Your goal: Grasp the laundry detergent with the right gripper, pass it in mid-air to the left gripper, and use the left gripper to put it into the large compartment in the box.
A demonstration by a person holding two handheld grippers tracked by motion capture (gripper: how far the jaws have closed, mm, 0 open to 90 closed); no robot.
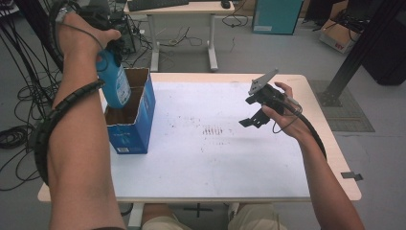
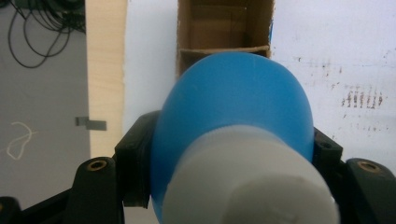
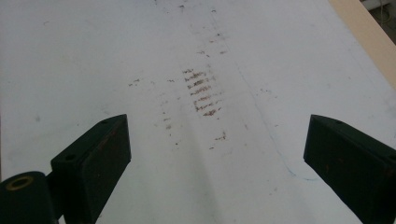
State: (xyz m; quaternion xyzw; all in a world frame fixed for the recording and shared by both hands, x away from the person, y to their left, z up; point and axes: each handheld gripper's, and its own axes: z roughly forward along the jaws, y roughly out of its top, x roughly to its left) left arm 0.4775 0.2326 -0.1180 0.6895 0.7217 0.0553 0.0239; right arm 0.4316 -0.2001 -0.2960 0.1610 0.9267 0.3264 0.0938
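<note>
**Blue bottle held over the open box**

While my left tool (image 2: pixel 233 182) stays out near the table's left edge, its black jaws are clamped on the blue bottle (image 1: pixel 114 81), one pressing each side of the body just below the white cap (image 2: pixel 247 177). From the high view the bottle hangs bottom-down and slightly tilted, its lower end at the mouth of the blue cardboard box (image 1: pixel 136 127), which stands on the table (image 1: pixel 215 167) close to the left edge, nearer the far side than the near one. Whether the bottle's base touches the inside of the box I cannot tell. Along the left tool's jaws I see the brown inside of the box just past the bottle's rounded bottom, with the top flaps standing open.

My right tool (image 1: pixel 250 115) hangs above the right half of the table, well apart from the box. Its jaws stand wide apart with nothing between them, pointed down at the white tabletop and a patch of brown smudges (image 3: pixel 201 93) near the middle.
</note>
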